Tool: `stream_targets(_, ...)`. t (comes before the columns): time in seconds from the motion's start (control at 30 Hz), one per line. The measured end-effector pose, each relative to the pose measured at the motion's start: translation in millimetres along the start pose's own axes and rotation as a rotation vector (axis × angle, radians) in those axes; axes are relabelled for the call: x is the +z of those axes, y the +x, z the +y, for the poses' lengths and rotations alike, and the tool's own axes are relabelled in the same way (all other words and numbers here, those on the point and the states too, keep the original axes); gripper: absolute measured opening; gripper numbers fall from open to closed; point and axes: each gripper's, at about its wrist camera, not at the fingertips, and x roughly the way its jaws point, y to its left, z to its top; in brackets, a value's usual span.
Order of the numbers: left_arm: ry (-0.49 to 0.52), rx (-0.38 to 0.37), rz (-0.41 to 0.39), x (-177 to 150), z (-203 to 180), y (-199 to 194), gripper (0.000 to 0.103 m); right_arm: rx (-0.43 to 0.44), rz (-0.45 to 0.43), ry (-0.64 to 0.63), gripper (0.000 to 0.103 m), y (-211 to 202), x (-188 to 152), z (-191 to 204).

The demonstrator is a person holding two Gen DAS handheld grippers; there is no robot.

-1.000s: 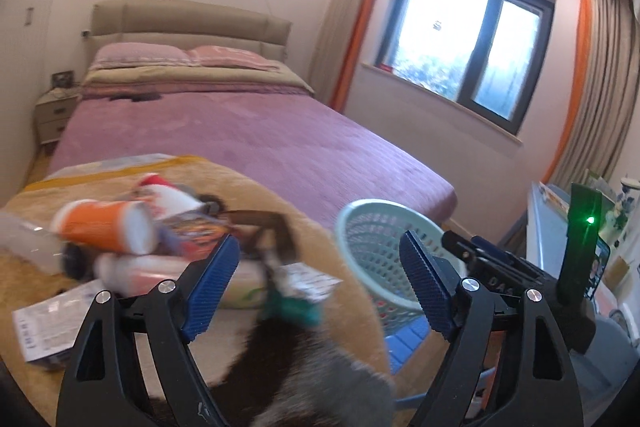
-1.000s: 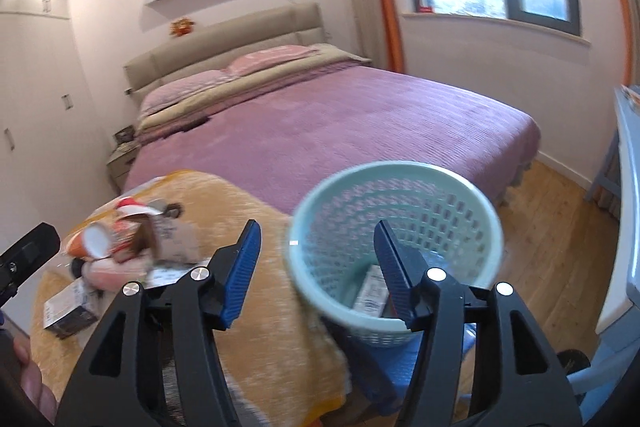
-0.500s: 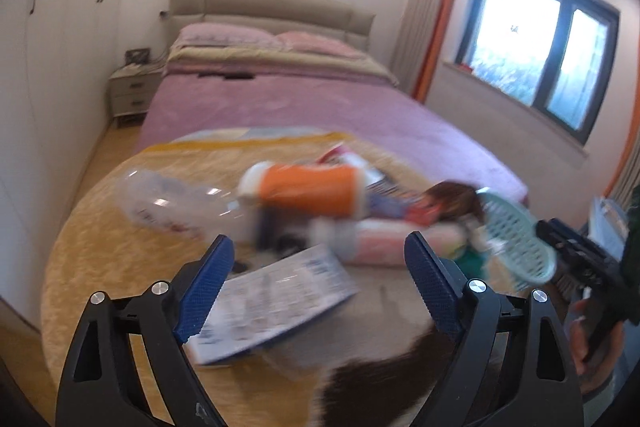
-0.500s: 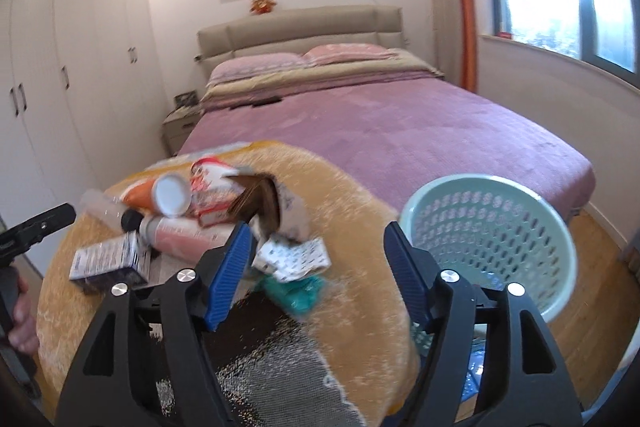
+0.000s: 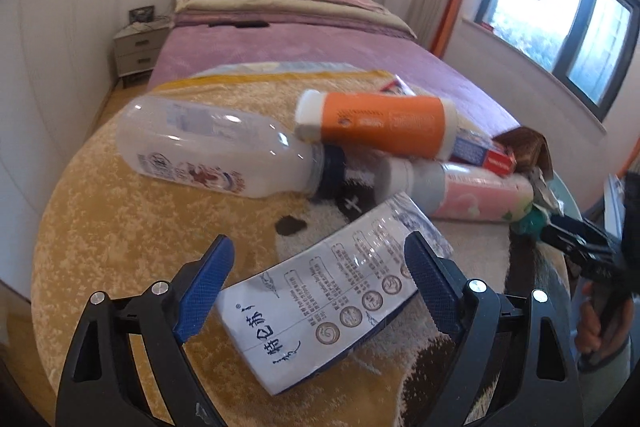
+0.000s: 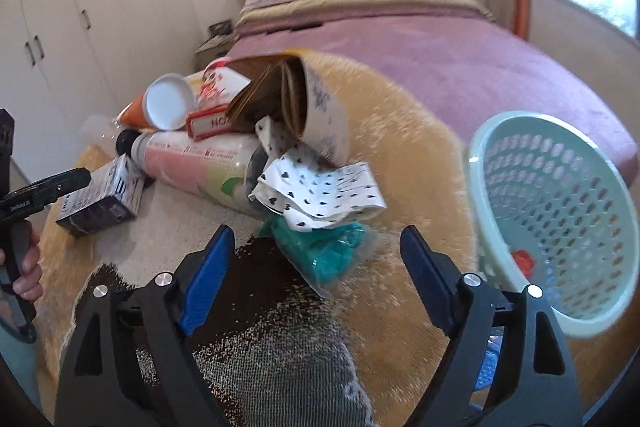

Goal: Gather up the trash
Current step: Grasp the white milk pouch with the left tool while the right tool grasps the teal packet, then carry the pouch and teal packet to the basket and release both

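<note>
I have both grippers spread wide and empty over the round rug-covered table (image 5: 100, 195).

Left gripper (image 5: 320, 283): jaws apart, straddling the white printed carton (image 5: 332, 303), which lies flat and skewed between the 2 pads, touching neither as far as I can tell. Beyond it lie the clear milk bottle (image 5: 216, 151), the orange-labelled bottle (image 5: 376, 125) resting on top of the heap, and the pink bottle (image 5: 472, 195).

Right gripper (image 6: 316, 275): jaws apart, hovering just short of the teal plastic-wrapped wad (image 6: 324, 251) and the heart-print wrapper (image 6: 320, 191) lying over it. The mint laundry-style basket (image 6: 492, 187) stands off the table's right edge, with something red already inside.

Risks, my judgement:
1. The carton sits diagonal to the left pads, so closing now would likely catch a corner and make it swivel or squirt out.
2. The orange-labelled bottle is perched on other items. Any nudge to the pile could roll it, and the milk bottle, off the table.
3. The teal wad is soft and its clear film slippery, so a shallow pinch may grab only the film or drag the wrapper along.
4. The basket looks tilted in this view. A careless drop near the rim could miss.
</note>
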Motion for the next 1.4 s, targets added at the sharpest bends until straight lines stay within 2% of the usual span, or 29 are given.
stream_targets(0.13, 0.017, -0.022, 0.048, -10, -6, 0, 0.085, 0.014, 0.021, -0.007, 0.081, 9, 0, -1)
stream_targets(0.33, 0.075, -0.059, 0.108, -28, -23, -12, 0.085, 0.057, 0.0, -0.044, 0.08, -1, -11, 16)
stream_targets(0.43, 0.091, -0.029, 0.119, -35, -35, -12, 0.085, 0.104, 0.008, -0.075, 0.074, -6, -17, 31)
stream_targets(0.5, 0.109, 0.014, 0.115, -36, -42, -8, 0.085, 0.135, 0.019, -0.111, 0.074, -9, -23, 43)
stream_targets(0.6, 0.135, 0.081, 0.113, -40, -49, -2, 0.085, 0.098, 0.009, -0.142, 0.074, -11, -27, 55)
stream_targets(0.73, 0.12, 0.103, 0.11, -40, -52, 4, 0.083, 0.078, 0.04, -0.029, 0.074, -4, -26, 44)
stream_targets(0.87, 0.096, 0.115, 0.094, -38, -49, 7, 0.078, 0.046, 0.014, 0.03, 0.073, -6, -28, 43)
stream_targets(0.93, 0.08, 0.118, 0.091, -37, -49, 10, 0.07, 0.005, -0.001, 0.04, 0.069, -6, -27, 46)
stream_targets(0.97, 0.071, 0.12, 0.091, -36, -47, 11, 0.07, -0.018, 0.0, 0.04, 0.067, -5, -27, 47)
stream_targets(1.03, 0.06, 0.124, 0.087, -37, -47, 13, 0.066, -0.065, 0.007, 0.029, 0.058, -2, -24, 52)
stream_targets(1.1, 0.059, 0.135, 0.079, -38, -47, 13, 0.063, -0.083, 0.019, 0.032, 0.053, 2, -21, 54)
stream_targets(1.17, 0.061, 0.134, 0.074, -38, -48, 12, 0.058, -0.084, 0.037, 0.04, 0.044, 7, -18, 53)
stream_targets(1.23, 0.062, 0.132, 0.063, -38, -51, 10, 0.058, -0.087, 0.041, 0.039, 0.037, 10, -17, 54)
stream_targets(1.4, 0.079, 0.113, 0.003, -43, -59, -8, 0.058, 0.008, 0.036, 0.026, 0.037, 0, -22, 60)
